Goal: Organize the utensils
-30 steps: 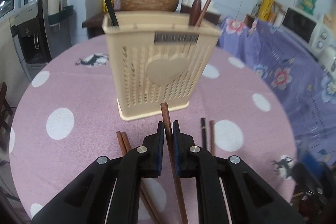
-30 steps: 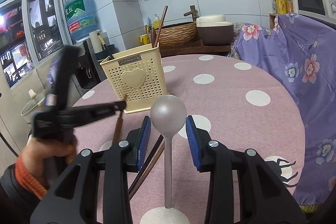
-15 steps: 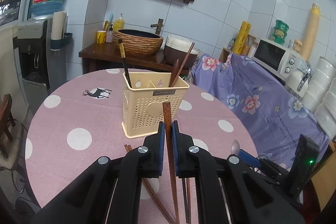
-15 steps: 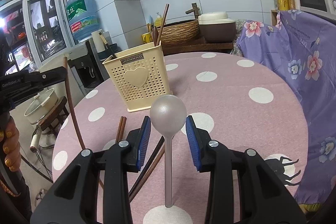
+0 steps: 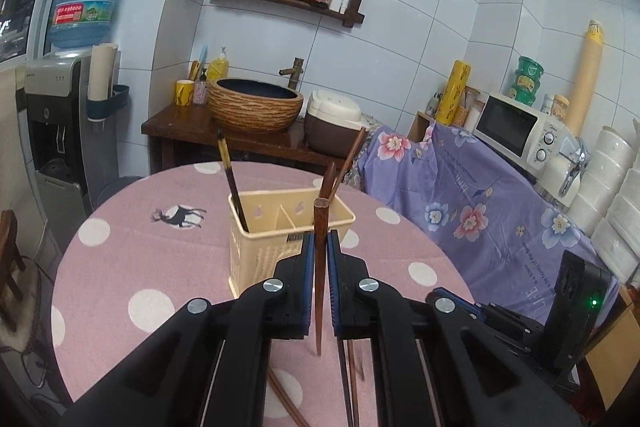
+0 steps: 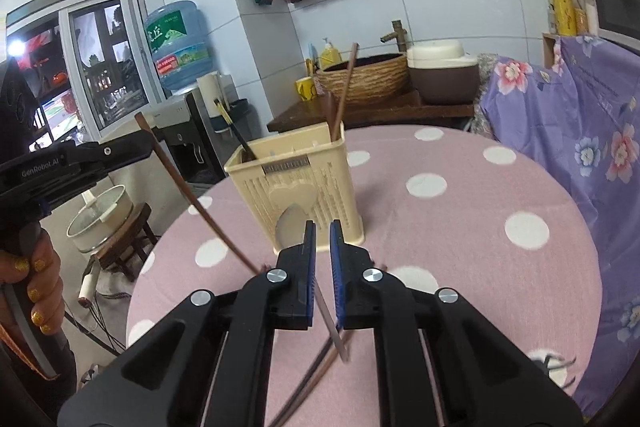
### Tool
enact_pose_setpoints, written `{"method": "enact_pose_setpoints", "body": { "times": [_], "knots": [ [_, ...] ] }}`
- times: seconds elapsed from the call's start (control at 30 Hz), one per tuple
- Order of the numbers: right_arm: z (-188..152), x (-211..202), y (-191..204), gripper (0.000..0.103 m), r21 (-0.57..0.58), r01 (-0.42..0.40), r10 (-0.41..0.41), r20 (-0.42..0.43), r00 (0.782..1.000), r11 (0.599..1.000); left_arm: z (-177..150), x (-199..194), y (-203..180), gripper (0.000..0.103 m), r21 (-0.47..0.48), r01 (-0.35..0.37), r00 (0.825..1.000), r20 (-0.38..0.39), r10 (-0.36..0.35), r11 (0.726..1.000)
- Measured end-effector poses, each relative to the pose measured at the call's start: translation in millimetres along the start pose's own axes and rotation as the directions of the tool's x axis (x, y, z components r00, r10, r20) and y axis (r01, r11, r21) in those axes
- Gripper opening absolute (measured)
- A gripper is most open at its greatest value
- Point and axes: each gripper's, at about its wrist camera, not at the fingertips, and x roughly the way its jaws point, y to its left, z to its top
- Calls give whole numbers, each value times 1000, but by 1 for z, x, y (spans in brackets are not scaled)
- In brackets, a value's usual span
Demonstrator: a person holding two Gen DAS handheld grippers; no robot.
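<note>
Through the left wrist camera, my left gripper (image 5: 319, 259) is pinched tight on a brown chopstick (image 5: 319, 267), gripped partway down so its butt end stands above the jaws and its tip hangs free over the pink dotted table (image 5: 120, 259); I judge that upright hold is meant to line it up for dropping into the cream utensil basket (image 5: 260, 251) just ahead. The basket has a divider: the left compartment holds one dark chopstick (image 5: 232, 183) leaning outward, the right one a brown chopstick and what looks like a dark wooden spoon (image 5: 329, 179), though the shape is hard to read from here. More loose chopsticks (image 5: 348, 375) lie on the table beneath my grippers. Through the right wrist camera, my right gripper (image 6: 322, 267) is pressed nearly together on the thin handle of a metal spoon (image 6: 294, 225), whose bowl rises in front of the basket's heart panel while the handle slants down between the pads. Off to the left I see my other gripper carrying its chopstick aslant.
</note>
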Motion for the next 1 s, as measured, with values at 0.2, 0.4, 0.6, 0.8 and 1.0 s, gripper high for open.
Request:
{"method": "enact_pose_setpoints", "body": {
  "times": [0.2, 0.4, 0.6, 0.8, 1.0],
  "knots": [
    [15, 26, 2, 12, -17, 37, -37, 2, 999, 999, 8, 2, 7, 8, -3, -34, 999, 25, 34, 999],
    [0, 59, 4, 52, -78, 6, -13, -86, 996, 997, 5, -2, 14, 8, -13, -35, 999, 21, 35, 999],
    [-24, 107, 16, 53, -202, -200, 132, -307, 943, 959, 7, -23, 23, 8, -24, -43, 998, 49, 44, 999],
    [-53, 153, 39, 54, -348, -379, 160, -519, 840, 858, 3, -39, 32, 8, -22, -71, 995, 63, 72, 997],
    [-63, 183, 43, 54, -400, -443, 116, -623, 774, 802, -3, -44, 39, 8, -23, -84, 995, 56, 85, 996]
  ]
}}
